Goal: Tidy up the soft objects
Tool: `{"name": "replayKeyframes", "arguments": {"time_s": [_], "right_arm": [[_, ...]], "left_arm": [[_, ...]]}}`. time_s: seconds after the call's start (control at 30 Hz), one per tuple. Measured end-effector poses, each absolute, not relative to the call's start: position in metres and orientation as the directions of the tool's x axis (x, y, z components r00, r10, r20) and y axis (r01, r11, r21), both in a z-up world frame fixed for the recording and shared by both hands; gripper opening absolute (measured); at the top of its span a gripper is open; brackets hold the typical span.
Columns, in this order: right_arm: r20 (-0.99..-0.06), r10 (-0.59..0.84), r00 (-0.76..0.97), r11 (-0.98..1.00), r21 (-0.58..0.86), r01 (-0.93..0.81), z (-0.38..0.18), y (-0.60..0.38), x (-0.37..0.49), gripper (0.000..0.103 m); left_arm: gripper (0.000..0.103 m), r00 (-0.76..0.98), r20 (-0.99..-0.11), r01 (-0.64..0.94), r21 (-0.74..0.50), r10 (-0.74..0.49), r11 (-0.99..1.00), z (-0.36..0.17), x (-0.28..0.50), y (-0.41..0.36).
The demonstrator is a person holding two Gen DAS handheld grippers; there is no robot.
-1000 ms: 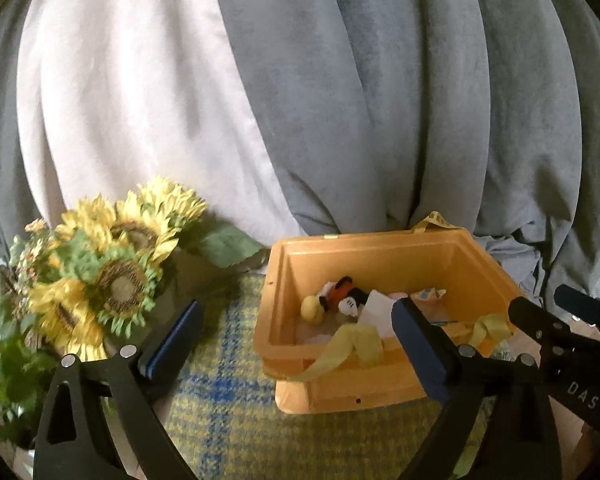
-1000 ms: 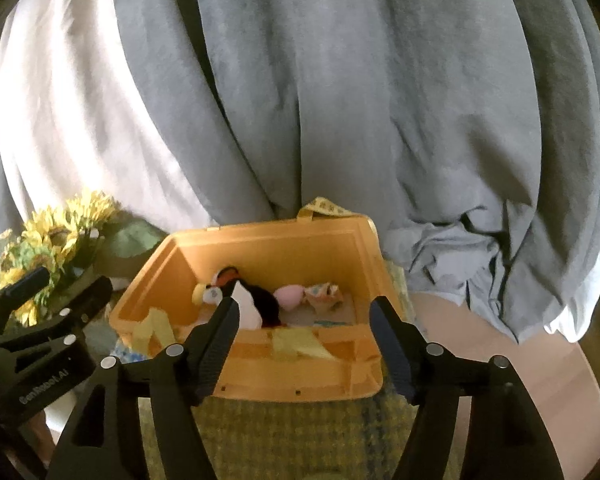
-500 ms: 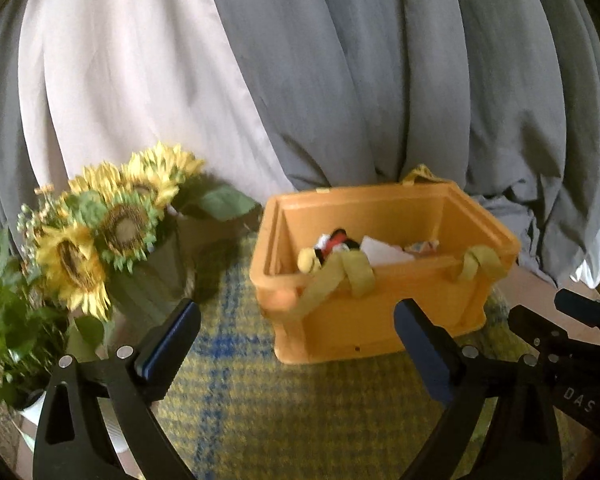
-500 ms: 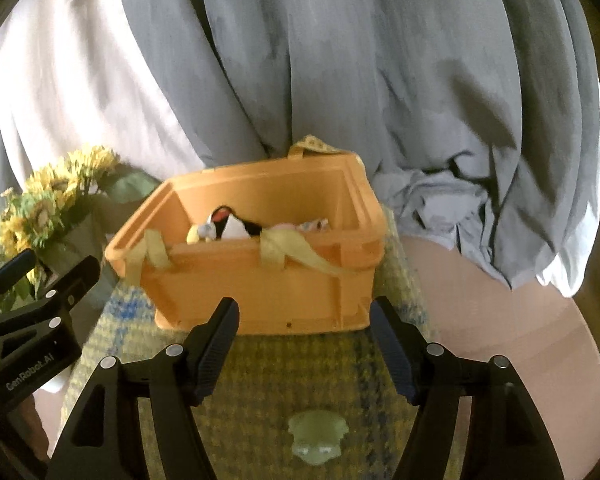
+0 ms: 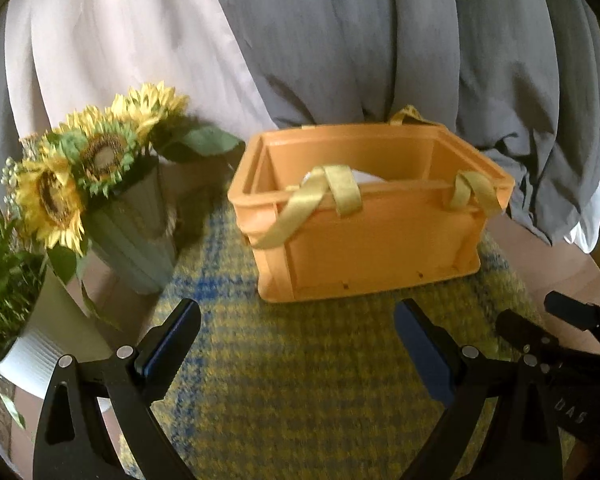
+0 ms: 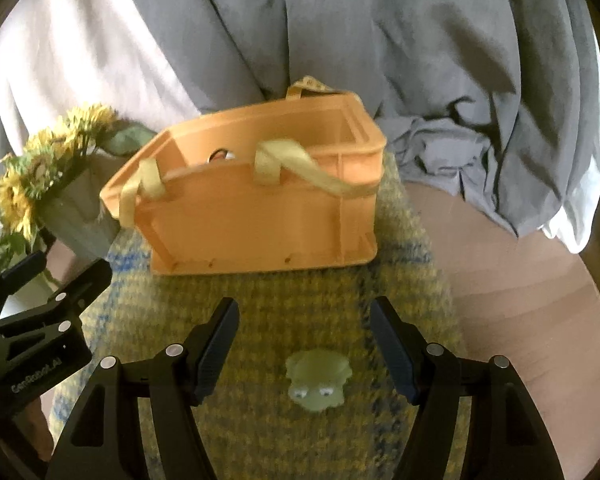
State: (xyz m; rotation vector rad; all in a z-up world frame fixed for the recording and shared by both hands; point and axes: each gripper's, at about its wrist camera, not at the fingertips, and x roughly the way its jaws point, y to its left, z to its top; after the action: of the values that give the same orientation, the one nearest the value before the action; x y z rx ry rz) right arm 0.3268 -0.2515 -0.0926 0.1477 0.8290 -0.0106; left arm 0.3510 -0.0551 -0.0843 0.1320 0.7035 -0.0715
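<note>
Frog toy (image 6: pixel 318 380) near mat's (image 6: pixel 260 312) front edge: likely light, squishy; pinch across body. Right gripper (image 6: pixel 302 344) jaws apart, left gripper (image 5: pixel 296 344) apart, both empty

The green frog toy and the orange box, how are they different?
The green frog toy is small and squishy-looking; the orange box is big and hard-sided. The frog lies out between the right gripper's open fingers; the box stands farther back, holding other toys. Both rest on the yellow checked cloth.
</note>
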Motion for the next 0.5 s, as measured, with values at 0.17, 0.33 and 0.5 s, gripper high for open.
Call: {"name": "replayKeyframes", "arguments": {"time_s": [0.17,0.33,0.5], "right_arm": [[-0.764,0.062,0.642,0.992,0.121,0.048,-0.108,-0.246,0.321,0.069],[-0.789,0.076,0.61,0.991,0.127,0.041,-0.122,-0.244,0.321,0.069],[-0.807,0.072,0.586,0.992,0.12,0.044,-0.134,-0.246,0.323,0.069]], "left_arm": [[0.099,0.729,-0.685,0.109,0.095,-0.015,0.989,-0.097,0.348,-0.053],[0.099,0.69,-0.724,0.108,0.096,-0.005,0.99,-0.112,0.348,-0.053],[0.099,0.648,-0.762,0.109,0.097,0.003,0.989,-0.128,0.349,-0.054]]}}
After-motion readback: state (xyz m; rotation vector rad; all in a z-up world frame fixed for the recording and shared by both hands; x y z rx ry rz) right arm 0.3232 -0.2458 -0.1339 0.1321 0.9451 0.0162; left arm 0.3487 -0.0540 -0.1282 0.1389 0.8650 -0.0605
